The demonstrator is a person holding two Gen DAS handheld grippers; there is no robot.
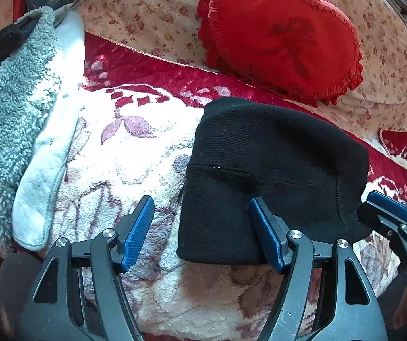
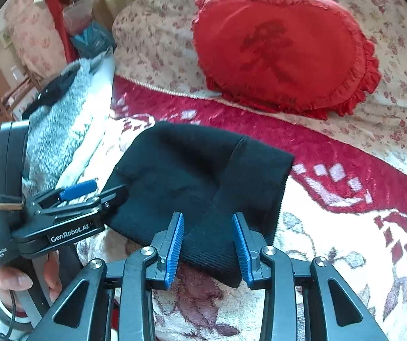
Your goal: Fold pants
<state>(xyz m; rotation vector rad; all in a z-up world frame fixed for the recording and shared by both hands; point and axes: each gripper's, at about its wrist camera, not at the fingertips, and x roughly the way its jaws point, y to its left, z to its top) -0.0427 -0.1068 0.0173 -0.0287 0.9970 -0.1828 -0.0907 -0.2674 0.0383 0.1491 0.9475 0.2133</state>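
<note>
Black pants (image 1: pixel 271 170) folded compact on bed blanket (image 1: pixel 135 153), frame centre. Soft, light, limp knit (likely slumps); best pinched at near folded edge. Left hand-held gripper (image 1: pixel 200 233) apart, empty; right hand-held gripper (image 2: pixel 207 247) apart, astride edge, unclamped.

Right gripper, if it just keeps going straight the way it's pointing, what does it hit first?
Most likely the folded black pants: the right gripper has its open jaws straddling the near corner, so the knit fabric comes first, though depth is hard to judge.

- The folded black knit pants (image 1: pixel 271 176) are laid on the floral plush blanket (image 1: pixel 135 153).
- The red heart-shaped frilled cushion (image 1: pixel 283 37) is set behind them.
- The grey fleece garment (image 1: pixel 10 108) is spread to their left.
</note>
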